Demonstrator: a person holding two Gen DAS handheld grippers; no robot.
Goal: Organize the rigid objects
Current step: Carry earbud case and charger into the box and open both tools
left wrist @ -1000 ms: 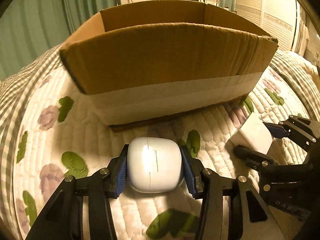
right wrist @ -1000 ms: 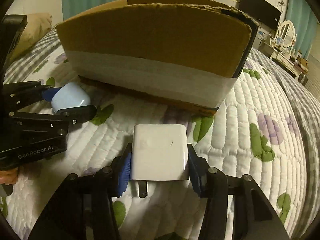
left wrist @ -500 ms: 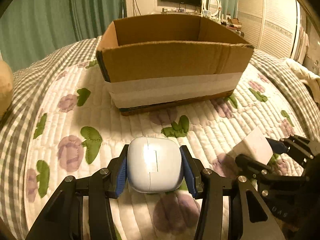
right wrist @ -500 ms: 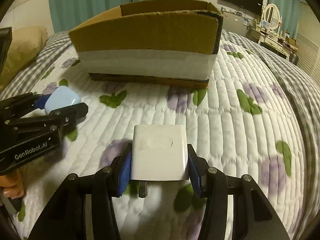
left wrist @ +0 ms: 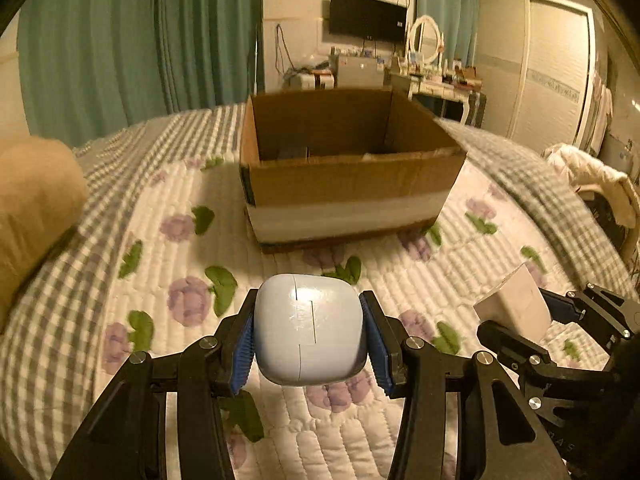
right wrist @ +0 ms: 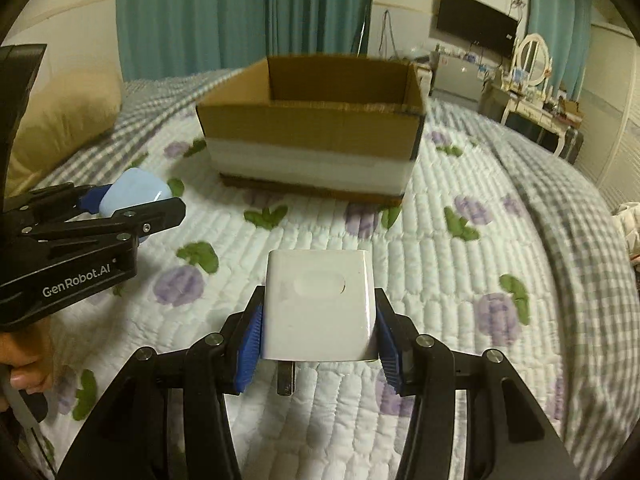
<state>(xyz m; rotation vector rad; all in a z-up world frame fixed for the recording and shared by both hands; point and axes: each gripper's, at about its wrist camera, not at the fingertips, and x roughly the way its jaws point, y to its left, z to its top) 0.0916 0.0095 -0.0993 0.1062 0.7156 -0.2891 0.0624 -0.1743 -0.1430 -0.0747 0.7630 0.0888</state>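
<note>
Left gripper (left wrist: 308, 334) has its jaws clamped on a pale blue earbud case (left wrist: 310, 328), blue pads pressing its two sides; the case is held above the bed quilt (left wrist: 168, 248), broad face up toward the camera, lid seam running roughly away from the camera, long axis across the jaws. Right gripper (right wrist: 320, 320) has its jaws clamped on a white charger plug (right wrist: 320, 306), pads on its left and right sides; flat face up, one metal prong (right wrist: 285, 378) pointing back toward the camera and down, body pointing toward the box. Cardboard box (right wrist: 316, 136) sits open-topped on the quilt ahead of both grippers, well apart from them, white band round its lower wall. In the right wrist view the left gripper with the case shows at left, a hand (right wrist: 24, 364) under it. Tan pillow (right wrist: 68, 116) at far left, green curtains (left wrist: 132, 40) behind.
</note>
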